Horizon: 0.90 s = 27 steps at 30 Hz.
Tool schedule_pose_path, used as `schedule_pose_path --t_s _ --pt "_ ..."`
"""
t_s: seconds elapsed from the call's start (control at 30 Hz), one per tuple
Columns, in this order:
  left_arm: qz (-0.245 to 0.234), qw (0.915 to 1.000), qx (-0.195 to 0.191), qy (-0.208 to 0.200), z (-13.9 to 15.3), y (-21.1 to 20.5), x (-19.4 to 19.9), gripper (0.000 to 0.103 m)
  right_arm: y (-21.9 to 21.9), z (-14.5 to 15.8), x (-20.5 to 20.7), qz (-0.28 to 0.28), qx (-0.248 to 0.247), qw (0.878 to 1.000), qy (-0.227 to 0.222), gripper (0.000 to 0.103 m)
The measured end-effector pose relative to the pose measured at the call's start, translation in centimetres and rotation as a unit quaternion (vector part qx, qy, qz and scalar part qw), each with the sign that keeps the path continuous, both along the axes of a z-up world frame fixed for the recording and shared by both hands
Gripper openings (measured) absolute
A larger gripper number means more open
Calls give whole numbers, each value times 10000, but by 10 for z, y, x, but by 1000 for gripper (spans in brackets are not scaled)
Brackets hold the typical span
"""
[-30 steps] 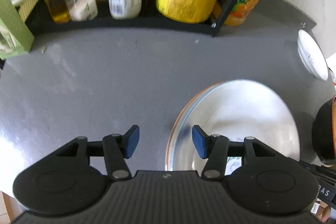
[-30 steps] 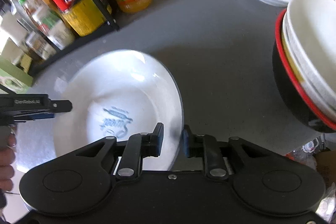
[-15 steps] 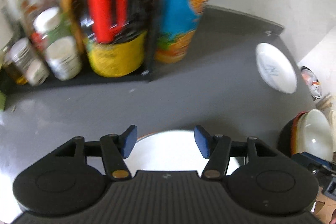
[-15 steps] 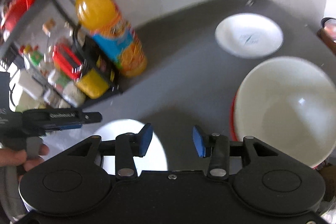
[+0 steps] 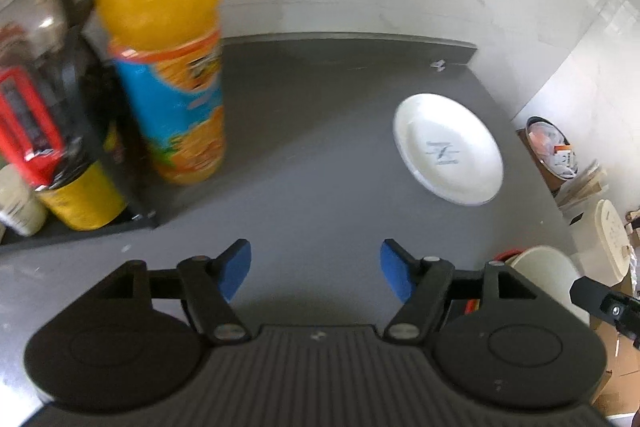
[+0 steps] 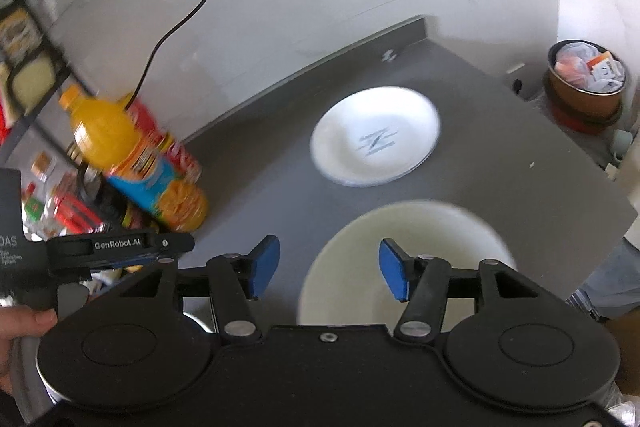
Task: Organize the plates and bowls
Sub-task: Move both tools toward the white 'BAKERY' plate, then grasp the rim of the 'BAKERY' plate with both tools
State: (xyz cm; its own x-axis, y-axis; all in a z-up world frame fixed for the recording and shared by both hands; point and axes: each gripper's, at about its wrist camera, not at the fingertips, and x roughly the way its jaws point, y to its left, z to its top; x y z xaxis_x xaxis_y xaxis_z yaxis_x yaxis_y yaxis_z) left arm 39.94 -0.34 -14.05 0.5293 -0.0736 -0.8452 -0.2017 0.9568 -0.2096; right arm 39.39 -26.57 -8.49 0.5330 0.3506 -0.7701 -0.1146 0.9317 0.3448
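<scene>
A small white plate [image 5: 448,159] [image 6: 376,135] with a blue mark lies flat near the counter's far right corner. A cream bowl [image 6: 404,255] [image 5: 548,267] tops a stack with a red-rimmed bowl [image 5: 508,253] at the near right. My right gripper [image 6: 327,269] hangs open above this bowl's near left rim, holding nothing. My left gripper [image 5: 315,269] is open over bare grey counter [image 5: 312,131], well short of the small plate. A sliver of the big white plate [image 6: 194,319] shows behind my right gripper's left finger.
An orange juice bottle [image 5: 168,67] [image 6: 136,163] stands at the left beside a black rack [image 5: 80,223] of jars and bottles. A hand [image 6: 24,323] holds the left gripper's body [image 6: 100,247]. The counter ends at the right; a bin [image 6: 586,83] sits beyond on the floor.
My right gripper opened off the large white plate and both grippers rose and swung right. The large plate dropped out of the left view; the small plate and bowl stack came nearer centre.
</scene>
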Motion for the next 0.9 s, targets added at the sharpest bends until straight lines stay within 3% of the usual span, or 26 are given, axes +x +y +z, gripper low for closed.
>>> schedule_pose_path --t_s 0.33,0.73,0.9 --pt "-7 9999 -61 96 -7 -36 61 70 -48 -11 56 -135 113 9997 190 57" --pt "229 9991 -128 341 -30 -67 126 69 -63 -38 131 116 265 9980 555 57" --pt "437 9980 -224 408 -44 -74 145 62 -68 -54 163 221 242 9964 776 57"
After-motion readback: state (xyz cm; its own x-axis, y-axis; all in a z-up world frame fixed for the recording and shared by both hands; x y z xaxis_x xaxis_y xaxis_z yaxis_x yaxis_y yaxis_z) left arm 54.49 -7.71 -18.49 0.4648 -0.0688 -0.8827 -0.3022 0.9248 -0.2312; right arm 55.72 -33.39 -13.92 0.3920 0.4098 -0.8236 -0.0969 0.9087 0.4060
